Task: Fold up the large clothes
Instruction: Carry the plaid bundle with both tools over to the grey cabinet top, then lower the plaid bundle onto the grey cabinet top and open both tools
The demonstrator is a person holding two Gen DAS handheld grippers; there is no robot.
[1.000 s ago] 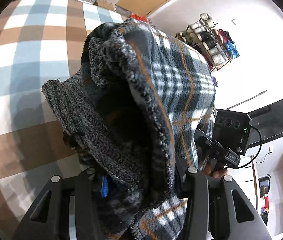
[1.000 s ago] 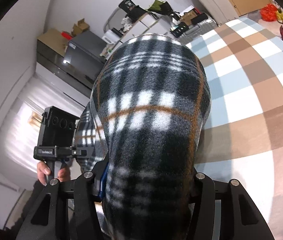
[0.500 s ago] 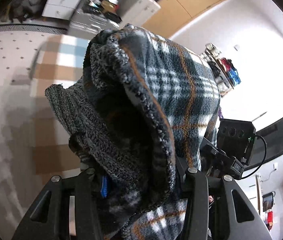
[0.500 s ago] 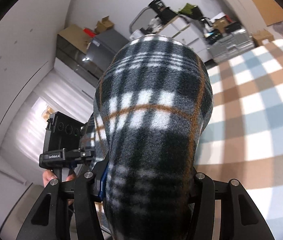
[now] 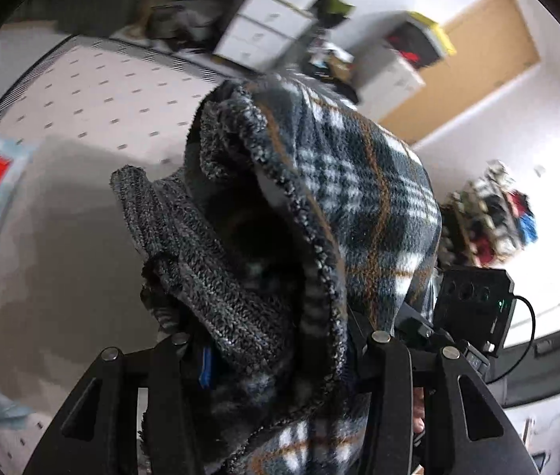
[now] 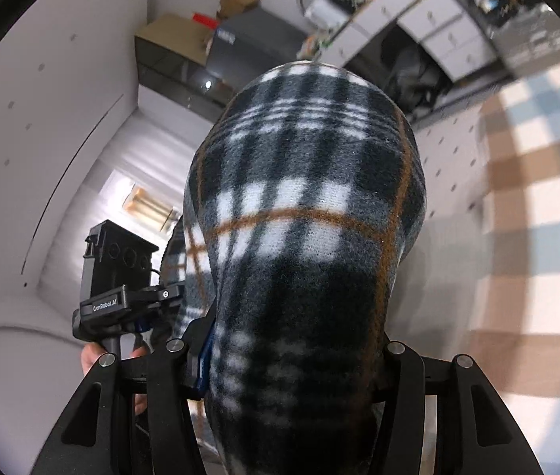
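Fleece in a dark grey, white and orange plaid fills the middle of both wrist views: the plaid garment (image 5: 359, 182) is held up in the air, clear of any surface. In the left wrist view it bunches between the fingers of the left gripper (image 5: 276, 356), which is clamped on it; a grey ribbed knit cuff (image 5: 200, 269) sticks out on the left side of the bunch, and the fuzzy dark lining shows in the fold beside it. In the right wrist view the same fabric (image 6: 307, 217) rises as a rounded, smooth hump between the fingers of the right gripper (image 6: 291, 356), which is likewise closed on the cloth.

Each camera catches the other tool just beside the garment: the right gripper (image 5: 473, 308) at the right of the left wrist view, and the left gripper (image 6: 121, 277) at the left of the right wrist view, with the person's hand (image 6: 93, 356) under it.

Behind, a checked brown, blue and white mat (image 6: 537, 198) lies on the floor near the right edge of the right view, next to pale dotted flooring (image 5: 101, 91). White drawer units (image 6: 434, 35) stand along the far wall.
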